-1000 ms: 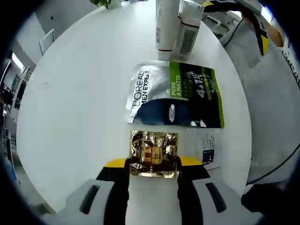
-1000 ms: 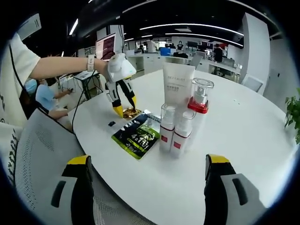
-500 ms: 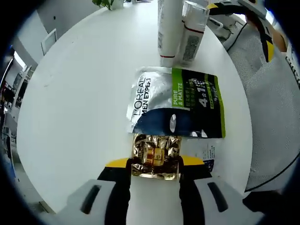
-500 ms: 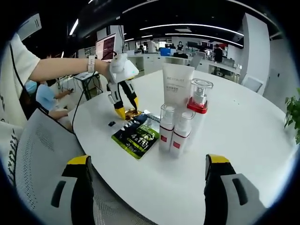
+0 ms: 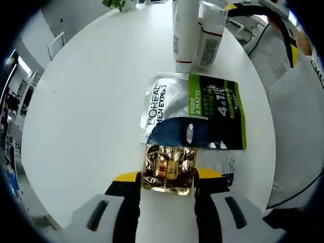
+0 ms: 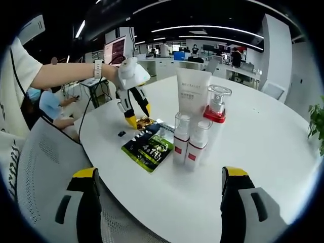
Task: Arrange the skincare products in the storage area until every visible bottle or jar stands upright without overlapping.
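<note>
1. Gripping from either side, the left gripper (image 5: 167, 178) is closing its yellow-tipped jaws on a gold foil sachet (image 5: 168, 168) lying flat at lower centre of the left gripper view; the same gripper (image 6: 137, 120) is showing left of centre in the right gripper view, tips down on the white round table (image 5: 86, 101).
2. Hovering off the table edge, the right gripper (image 6: 158, 177) is holding its jaws wide apart with nothing between them.
3. Just above the sachet, a L'Oréal Men Expert pouch (image 5: 195, 110) is lying flat, touching or slightly overlapping it; a small white and blue packet (image 5: 223, 166) is lying at the lower right.
4. Standing upright in a tight cluster right of centre are a white tube (image 6: 193, 94), a red-collared pump bottle (image 6: 216, 117) and two small clear bottles (image 6: 188, 143).
5. Judging by this, the bottles look arranged; the flat packets are remaining to be sorted.
</note>
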